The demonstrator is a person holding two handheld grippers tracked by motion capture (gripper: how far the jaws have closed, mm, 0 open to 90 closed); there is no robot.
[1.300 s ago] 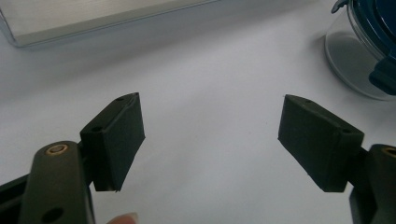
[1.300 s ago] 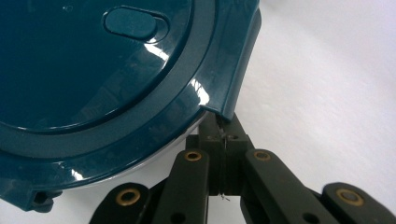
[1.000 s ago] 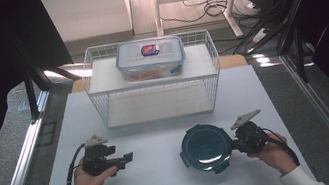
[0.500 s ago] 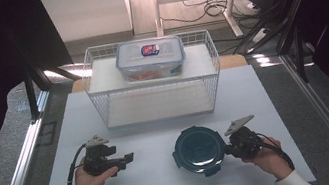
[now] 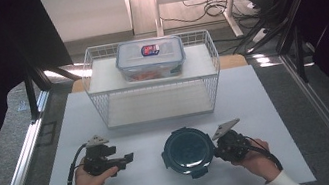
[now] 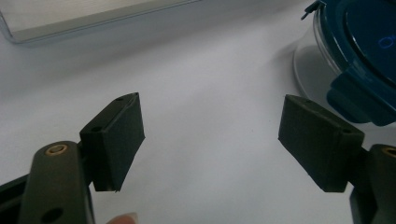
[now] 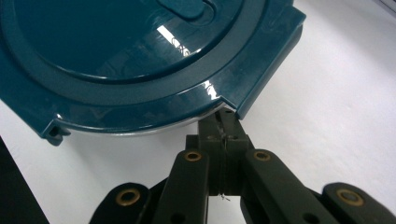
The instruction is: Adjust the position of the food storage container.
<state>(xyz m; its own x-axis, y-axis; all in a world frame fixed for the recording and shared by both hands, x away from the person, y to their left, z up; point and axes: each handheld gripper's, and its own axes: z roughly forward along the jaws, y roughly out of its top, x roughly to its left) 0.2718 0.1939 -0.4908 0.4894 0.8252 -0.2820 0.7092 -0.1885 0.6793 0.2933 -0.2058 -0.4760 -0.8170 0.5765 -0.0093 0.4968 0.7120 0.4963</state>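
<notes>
Dark teal plastic marks the round container [image 5: 188,152], which sits on the white table [image 5: 276,104] in the high view, in front of the wire rack [image 5: 153,81] whose upper shelf carries a clear lidded box [image 5: 150,58]. The right gripper [image 5: 222,150] touches the container's right side, while the left gripper [image 5: 125,158] rests apart on the other side. In the left gripper view, its 2 jaws stand wide with nothing between them, and the container [image 6: 359,56] lies ahead to the right. In the right gripper view, the jaws are closed together, their tips tucked under the lid's rim [image 7: 224,100] by a latch tab, pressing rather than gripping. My judgement: the container is being pushed into place; lifting and shelving it remain undone
</notes>
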